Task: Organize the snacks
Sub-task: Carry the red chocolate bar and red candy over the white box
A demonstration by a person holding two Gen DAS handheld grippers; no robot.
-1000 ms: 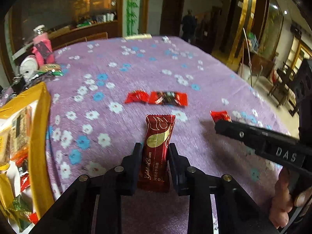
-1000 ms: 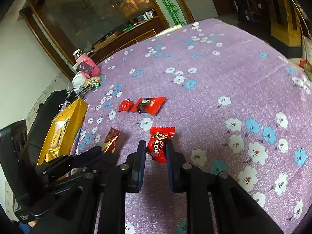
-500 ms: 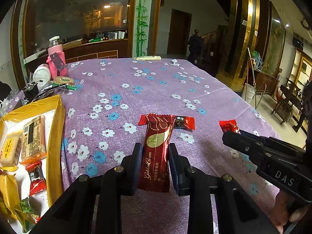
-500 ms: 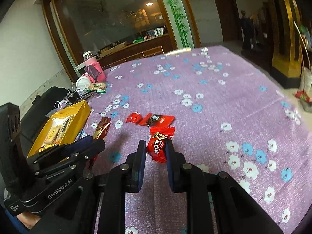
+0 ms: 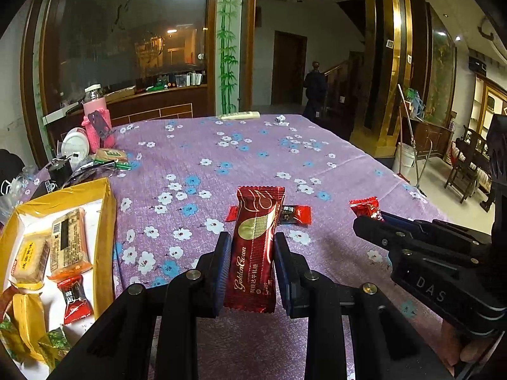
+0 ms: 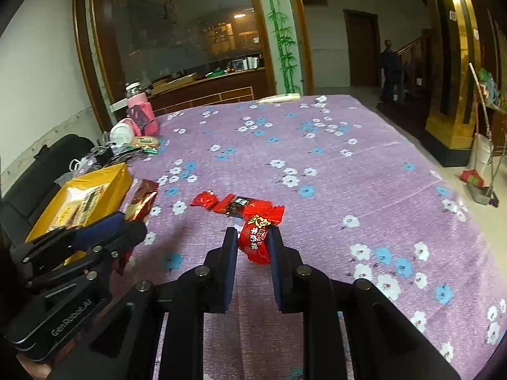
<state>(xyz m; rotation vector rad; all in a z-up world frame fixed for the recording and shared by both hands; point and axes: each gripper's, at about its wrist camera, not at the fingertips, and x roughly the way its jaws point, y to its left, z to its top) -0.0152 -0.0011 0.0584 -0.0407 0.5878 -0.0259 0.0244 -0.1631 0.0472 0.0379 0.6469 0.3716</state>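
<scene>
Yellow box (image 5: 106, 221) left of left claw (image 5: 252, 269), snacks inside. Left claw clamped on dark red wafer bar (image 5: 255, 247), bar upright, clear of worktop (image 5: 253, 155). Ahead: 2 red candies (image 6: 234, 202) on cloth. Right claw (image 6: 253, 243) clamped on red candy (image 6: 259, 231) by wrapper only. Risk: thin foil slips, candy drops short of box; claws close, could collide.

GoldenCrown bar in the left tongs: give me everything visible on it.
The GoldenCrown bar is a long, dark red, glossy foil wrapper with crimped ends, a gold oval emblem and gold script along its length. It looks sealed and uncrushed. The left tongs are shut on its lower half, pads on both long edges, holding it lengthwise along the fingers, clear of the purple floral tablecloth.
</scene>
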